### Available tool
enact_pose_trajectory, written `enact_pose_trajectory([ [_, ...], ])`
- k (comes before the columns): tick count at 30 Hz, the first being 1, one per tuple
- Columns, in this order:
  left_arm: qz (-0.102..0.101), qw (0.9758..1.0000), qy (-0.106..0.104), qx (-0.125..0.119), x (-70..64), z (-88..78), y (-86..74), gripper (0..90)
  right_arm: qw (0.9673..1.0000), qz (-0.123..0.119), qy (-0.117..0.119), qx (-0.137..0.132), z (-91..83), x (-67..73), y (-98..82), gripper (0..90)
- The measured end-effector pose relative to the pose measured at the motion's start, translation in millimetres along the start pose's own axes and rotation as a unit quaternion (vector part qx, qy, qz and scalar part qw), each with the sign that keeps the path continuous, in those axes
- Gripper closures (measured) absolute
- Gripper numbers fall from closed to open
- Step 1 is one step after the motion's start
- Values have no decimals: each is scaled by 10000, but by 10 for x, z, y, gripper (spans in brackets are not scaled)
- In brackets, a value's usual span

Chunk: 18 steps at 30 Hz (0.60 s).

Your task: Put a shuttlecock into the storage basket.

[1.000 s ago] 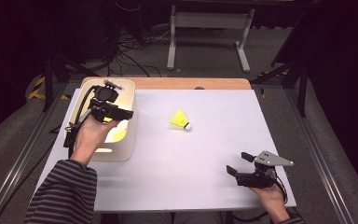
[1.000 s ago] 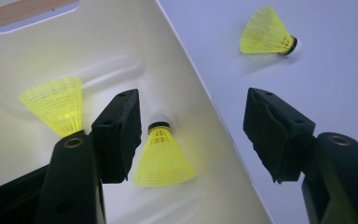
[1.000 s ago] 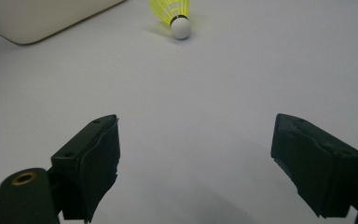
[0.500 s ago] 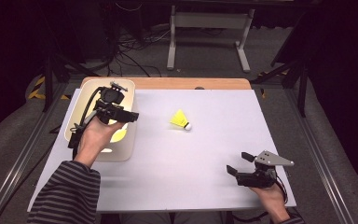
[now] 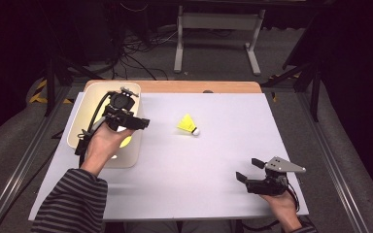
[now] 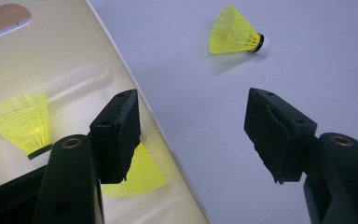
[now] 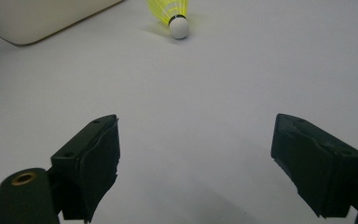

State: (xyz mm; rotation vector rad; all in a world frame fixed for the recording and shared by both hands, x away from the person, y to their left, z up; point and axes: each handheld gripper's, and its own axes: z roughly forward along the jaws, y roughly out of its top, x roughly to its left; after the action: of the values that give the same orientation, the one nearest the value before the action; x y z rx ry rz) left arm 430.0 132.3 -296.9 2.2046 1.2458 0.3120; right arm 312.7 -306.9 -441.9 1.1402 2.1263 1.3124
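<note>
1. Hiding much of the cream tray (image 5: pixel 93 94) in the high view, the left hand (image 5: pixel 102 145) and its left hand-held gripper (image 5: pixel 138 122) sat over the tray's inner edge, so only a glow of yellow showed beneath them.
2. From the left gripper view, two yellow shuttlecocks lay in the tray; one (image 6: pixel 21 119) was partly cut off by the jaw body, the other (image 6: pixel 142 175) mostly covered by the left jaw.
3. The left hand-held gripper was released, jaws spread with nothing between them.
4. A third yellow shuttlecock (image 5: pixel 187 124) lay on its side on the white counter (image 5: pixel 223 145), well apart from the tray, its meshed plastic skirt flaring from a white cork with a black band.
5. The right hand-held gripper (image 5: pixel 246 171) rested near the counter's front right corner, also released and empty; the right hand (image 5: pixel 282 206) was cut off by the frame's bottom edge.
</note>
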Motion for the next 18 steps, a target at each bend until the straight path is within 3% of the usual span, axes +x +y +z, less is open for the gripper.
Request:
enact_pose_trajectory([
  [18,185,9996,-218,2,-209,101,21,365,10000,-6,11,25,9,-1,3,162],
])
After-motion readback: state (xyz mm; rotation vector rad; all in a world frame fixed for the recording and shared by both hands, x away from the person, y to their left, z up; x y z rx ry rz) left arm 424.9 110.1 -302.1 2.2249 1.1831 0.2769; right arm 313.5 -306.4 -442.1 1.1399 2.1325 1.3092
